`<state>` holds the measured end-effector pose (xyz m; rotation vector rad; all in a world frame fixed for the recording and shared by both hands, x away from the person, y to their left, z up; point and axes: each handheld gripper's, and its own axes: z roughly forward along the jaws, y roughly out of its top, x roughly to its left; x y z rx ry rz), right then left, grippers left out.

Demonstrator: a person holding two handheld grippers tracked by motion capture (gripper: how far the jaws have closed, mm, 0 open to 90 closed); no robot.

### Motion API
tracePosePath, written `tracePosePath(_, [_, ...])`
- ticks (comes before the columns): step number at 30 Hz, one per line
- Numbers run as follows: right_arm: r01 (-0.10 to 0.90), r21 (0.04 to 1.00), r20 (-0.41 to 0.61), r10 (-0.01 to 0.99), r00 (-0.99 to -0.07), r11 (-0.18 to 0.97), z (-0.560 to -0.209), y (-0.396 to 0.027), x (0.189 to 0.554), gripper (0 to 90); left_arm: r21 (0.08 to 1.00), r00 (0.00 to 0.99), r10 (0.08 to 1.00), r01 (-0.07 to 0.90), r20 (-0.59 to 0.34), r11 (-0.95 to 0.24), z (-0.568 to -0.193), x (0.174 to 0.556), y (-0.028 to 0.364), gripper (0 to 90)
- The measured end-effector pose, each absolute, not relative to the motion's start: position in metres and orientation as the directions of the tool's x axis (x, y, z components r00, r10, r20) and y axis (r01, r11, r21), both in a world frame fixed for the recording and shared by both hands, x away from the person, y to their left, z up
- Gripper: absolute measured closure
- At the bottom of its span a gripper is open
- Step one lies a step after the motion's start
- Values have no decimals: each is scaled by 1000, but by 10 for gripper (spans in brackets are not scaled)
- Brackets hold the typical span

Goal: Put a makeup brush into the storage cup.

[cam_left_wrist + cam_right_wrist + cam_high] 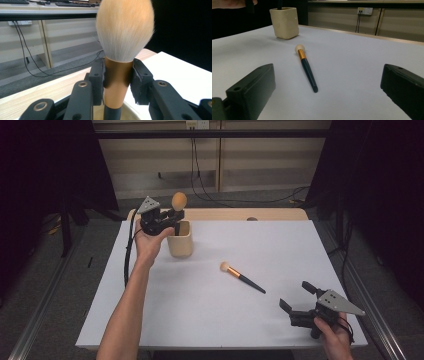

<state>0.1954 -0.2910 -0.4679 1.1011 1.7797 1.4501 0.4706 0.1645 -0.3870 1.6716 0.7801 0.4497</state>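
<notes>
The left tongs (117, 80) are clamped on the copper ferrule of a large powder brush (123, 37), one pad on each side just below the bristles, and the brush stands upright with its dark handle pointing down into the cream holder (180, 240) at the far left of the worktop (280, 245). In the high view the left tongs (167, 217) sit at the holder's rim with the brush head (179, 200) above them. The step in hand looks like dropping this brush into the holder, and the way to do it well is to keep the handle plumb, lower until the handle end bears on the bottom or the side of the holder, and only then ease the pads apart; letting go early would let the heavy head tip the brush over the rim. The grip on the hard ferrule is a good one, since it spares the bristles. The right tongs (296, 301) stand wide apart and hold nothing, resting at the near right corner and facing a smaller brush (242, 276) that lies flat mid-worktop, well apart from the holder, its head toward the holder. That brush (306, 67) probably comes next, and is best taken across the handle near the ferrule.
</notes>
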Motion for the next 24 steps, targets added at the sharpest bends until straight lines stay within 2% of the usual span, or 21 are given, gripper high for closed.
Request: tracePosePath(24, [235,969,55,868,-494,72,-468,-290,195,0,940,666,730,327,-152,-102,-411,474,163,661])
